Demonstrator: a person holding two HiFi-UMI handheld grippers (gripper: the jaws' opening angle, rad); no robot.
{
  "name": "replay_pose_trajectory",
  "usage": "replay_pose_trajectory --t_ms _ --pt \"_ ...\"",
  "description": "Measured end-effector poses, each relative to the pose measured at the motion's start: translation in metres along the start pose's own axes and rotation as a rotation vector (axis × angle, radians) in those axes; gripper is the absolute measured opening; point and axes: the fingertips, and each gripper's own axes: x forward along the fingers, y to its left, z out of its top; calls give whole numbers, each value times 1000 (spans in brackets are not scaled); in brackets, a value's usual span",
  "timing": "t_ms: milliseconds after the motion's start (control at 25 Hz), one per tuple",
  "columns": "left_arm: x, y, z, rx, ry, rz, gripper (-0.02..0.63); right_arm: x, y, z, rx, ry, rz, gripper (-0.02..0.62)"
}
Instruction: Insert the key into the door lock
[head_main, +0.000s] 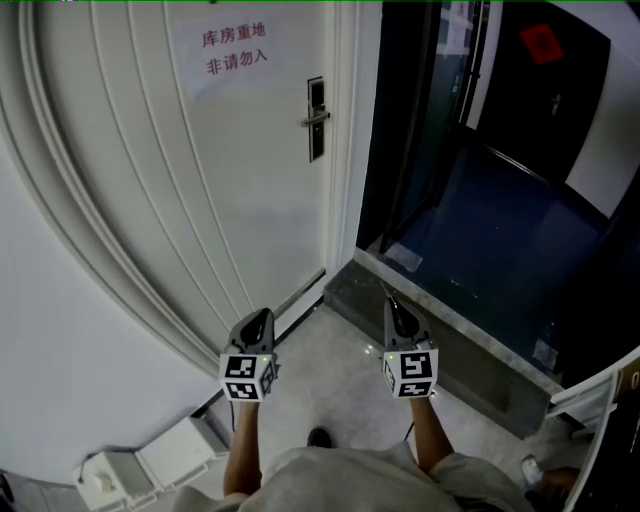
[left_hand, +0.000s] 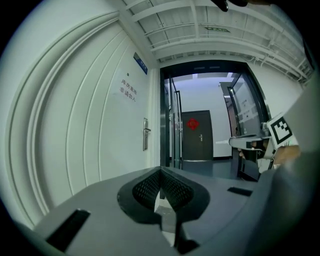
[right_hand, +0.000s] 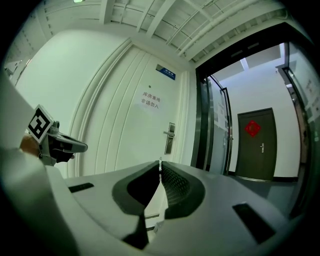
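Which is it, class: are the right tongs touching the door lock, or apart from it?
Apart. The head view shows the right tongs well short of the door lock, with open floor between them.

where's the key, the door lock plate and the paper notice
thin silver key (right_hand: 160, 161): right gripper view, its exposed tip
metal lock plate with lever handle (head_main: 316, 140): head view, plate below the lever
white paper notice with red characters (head_main: 235, 52): head view, its centre

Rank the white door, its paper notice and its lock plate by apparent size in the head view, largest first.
1. white door
2. paper notice
3. lock plate
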Motion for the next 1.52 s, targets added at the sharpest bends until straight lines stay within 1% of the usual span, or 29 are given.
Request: replay_pose_trajectory --t_ms 320,600,800,1040,1240,1520 --pt "65 41 0 -1 9 -40 17 68 -3 -9 -4 23 -37 29" --pt "95 52 -7 3 23 -62 17 92 -9 -24 0 59 -58 29" --pt "124 59 -9 -3 37 -71 17 117 -17 -28 0 68 -56 29" --pt "166 64 -7 12 34 -68 17 159 -34 -37 2 57 -43 29" --pt "221 78 2 26 24 -51 17 216 -52 -36 -2 36 -16 29" --pt "333 98 37 39 -9 -29 17 321 -108 -20 -7 -15 3 29"
